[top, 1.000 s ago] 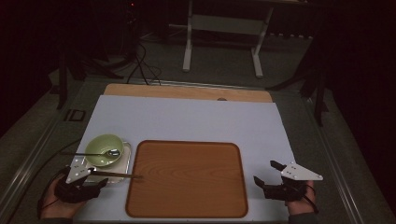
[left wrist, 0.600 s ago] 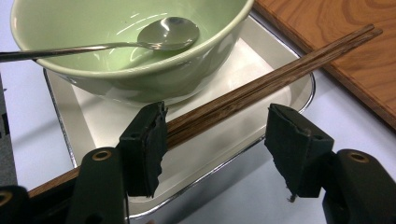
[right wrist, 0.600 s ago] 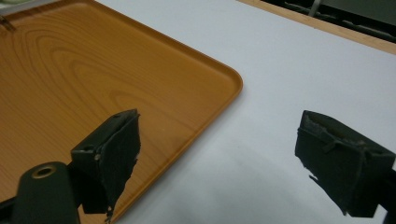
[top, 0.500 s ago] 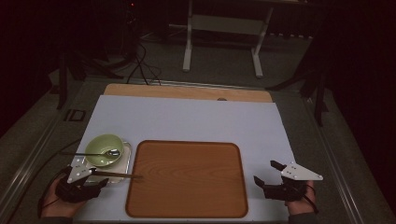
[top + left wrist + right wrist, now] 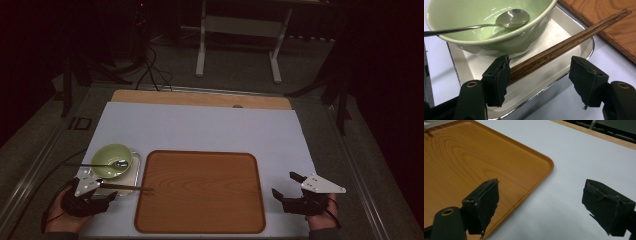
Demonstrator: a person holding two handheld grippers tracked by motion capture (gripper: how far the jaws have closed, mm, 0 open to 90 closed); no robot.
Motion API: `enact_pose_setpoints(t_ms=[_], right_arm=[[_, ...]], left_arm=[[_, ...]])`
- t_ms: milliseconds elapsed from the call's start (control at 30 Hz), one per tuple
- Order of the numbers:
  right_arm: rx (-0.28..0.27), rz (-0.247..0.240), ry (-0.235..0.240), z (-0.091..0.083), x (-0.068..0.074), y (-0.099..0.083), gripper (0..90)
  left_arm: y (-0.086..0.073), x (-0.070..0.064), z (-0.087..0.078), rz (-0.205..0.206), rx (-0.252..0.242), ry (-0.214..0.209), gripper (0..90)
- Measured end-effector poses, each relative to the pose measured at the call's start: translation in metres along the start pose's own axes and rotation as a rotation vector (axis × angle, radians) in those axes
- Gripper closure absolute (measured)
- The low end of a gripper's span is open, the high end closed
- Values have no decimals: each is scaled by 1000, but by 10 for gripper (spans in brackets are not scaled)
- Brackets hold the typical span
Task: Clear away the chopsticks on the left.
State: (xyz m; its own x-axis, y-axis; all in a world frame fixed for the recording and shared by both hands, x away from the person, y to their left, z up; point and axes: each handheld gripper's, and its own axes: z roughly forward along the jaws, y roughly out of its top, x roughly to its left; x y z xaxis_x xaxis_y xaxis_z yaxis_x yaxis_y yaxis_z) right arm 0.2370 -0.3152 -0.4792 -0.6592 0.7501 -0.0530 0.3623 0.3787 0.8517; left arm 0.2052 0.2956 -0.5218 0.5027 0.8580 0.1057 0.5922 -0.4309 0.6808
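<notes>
Chopsticks: the pair (image 5: 564, 45) lies across the small metal tray (image 5: 456, 67), tips reaching over the wooden tray (image 5: 200, 192).
Your left tongs: (image 5: 541, 80) jaws wide apart around the chopsticks' near end, one jaw touching them, not clamped.
Bowl: green bowl (image 5: 474, 32) in the metal tray, just beside the chopsticks, spoon (image 5: 511, 18) inside.
Your right tongs: (image 5: 549, 205) open, holding nothing, low over the white bench (image 5: 200, 127) beside the wooden tray's corner.

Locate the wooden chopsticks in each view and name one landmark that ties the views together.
High view: chopsticks at lower left, running from the left gripper onto the wooden tray.
Left gripper view: centre, slanting up right, against the left pad.
Right gripper view: cannot tell.
Shared landmark: the wooden tray.
</notes>
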Motion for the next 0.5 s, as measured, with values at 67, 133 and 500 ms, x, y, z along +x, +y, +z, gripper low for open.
enact_pose_setpoints(t_ms=[67, 133, 500], right_arm=[[2, 0, 0, 0, 0, 0, 141], [2, 0, 0, 0, 0, 0, 140], [4, 1, -2, 0, 0, 0, 140]], left_arm=[[0, -1, 1, 8, 11, -13, 373], [0, -3, 3, 17, 20, -20, 380], [2, -9, 0, 56, 24, -64, 609]])
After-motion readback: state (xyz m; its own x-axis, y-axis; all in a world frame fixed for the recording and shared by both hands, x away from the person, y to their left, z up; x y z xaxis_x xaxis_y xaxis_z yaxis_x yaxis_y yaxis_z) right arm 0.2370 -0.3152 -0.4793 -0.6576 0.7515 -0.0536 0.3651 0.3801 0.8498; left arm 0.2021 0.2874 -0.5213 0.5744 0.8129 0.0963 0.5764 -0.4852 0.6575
